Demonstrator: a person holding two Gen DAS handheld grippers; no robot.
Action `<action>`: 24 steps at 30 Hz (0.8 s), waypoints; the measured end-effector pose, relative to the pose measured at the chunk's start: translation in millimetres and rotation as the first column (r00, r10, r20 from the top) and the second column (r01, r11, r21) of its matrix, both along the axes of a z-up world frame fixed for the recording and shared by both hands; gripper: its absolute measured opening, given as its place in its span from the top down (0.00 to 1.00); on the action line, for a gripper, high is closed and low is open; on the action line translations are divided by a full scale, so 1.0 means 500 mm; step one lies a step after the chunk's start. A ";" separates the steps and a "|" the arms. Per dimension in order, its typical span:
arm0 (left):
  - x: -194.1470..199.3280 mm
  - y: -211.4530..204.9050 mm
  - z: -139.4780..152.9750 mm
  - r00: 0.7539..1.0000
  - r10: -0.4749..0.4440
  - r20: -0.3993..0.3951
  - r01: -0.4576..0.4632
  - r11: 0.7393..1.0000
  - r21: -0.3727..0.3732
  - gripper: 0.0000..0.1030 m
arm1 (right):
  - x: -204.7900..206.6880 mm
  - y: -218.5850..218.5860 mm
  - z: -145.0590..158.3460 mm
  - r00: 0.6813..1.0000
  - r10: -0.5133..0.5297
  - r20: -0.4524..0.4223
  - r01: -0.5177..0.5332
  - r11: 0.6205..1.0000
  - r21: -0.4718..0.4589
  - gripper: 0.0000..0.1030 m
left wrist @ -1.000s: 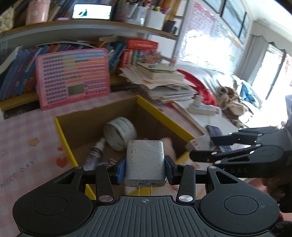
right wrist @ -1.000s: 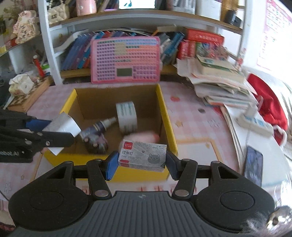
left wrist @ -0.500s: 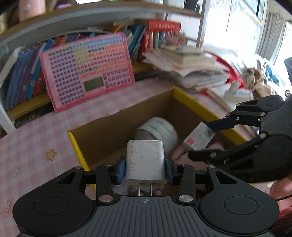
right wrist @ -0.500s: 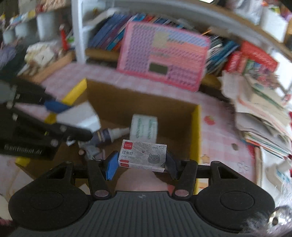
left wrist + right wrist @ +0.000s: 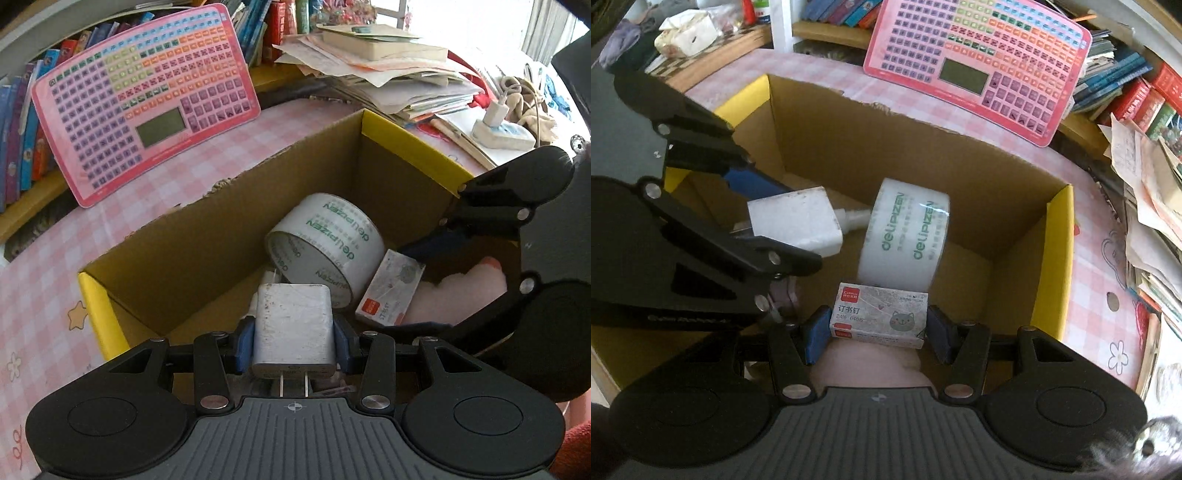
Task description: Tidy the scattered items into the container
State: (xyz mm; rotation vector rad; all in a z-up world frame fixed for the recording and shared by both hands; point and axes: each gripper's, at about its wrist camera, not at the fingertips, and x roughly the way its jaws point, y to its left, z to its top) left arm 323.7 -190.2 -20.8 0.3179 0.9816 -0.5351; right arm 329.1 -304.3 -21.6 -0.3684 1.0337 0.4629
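Note:
My left gripper [image 5: 293, 341] is shut on a white plug charger [image 5: 293, 328], prongs toward the camera, held over the inside of the yellow-rimmed cardboard box [image 5: 406, 142]. My right gripper [image 5: 877, 332] is shut on a small staple box [image 5: 881, 315] with a cat drawing, also inside the cardboard box [image 5: 1060, 254]. In the right wrist view the left gripper [image 5: 798, 225] with the charger [image 5: 796, 221] hangs at the left. A roll of clear tape [image 5: 327, 245] stands on edge in the box, with a pink soft item [image 5: 458, 295] beside it.
A pink toy keyboard [image 5: 144, 96] leans against the bookshelf behind the box. Stacked papers and books [image 5: 384, 70] lie at the right, near a power strip with a plugged charger [image 5: 502, 131]. The table has a pink checked cloth [image 5: 48, 266].
Both grippers have moved forward and down, from in front of the box to inside it, each still holding its item. The right gripper has rolled.

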 end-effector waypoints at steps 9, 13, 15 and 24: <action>-0.009 0.002 0.007 0.999 0.030 0.016 -0.030 1.000 -0.001 0.56 | -0.010 -0.004 -0.001 1.000 -0.001 0.024 0.000 1.000 0.011 0.44; -0.037 0.006 0.035 0.995 0.038 0.094 -0.038 0.999 -0.002 0.45 | -0.026 -0.009 0.016 0.999 0.006 0.046 -0.008 0.999 0.039 0.37; -0.055 0.011 0.053 0.991 0.046 0.128 -0.043 0.999 -0.028 0.41 | -0.035 -0.012 0.026 0.998 0.003 0.068 -0.006 0.999 0.046 0.34; -0.137 0.059 0.134 0.961 0.170 0.217 -0.132 0.974 -0.183 0.28 | -0.095 -0.039 0.094 0.985 -0.072 0.156 0.049 0.988 0.144 0.32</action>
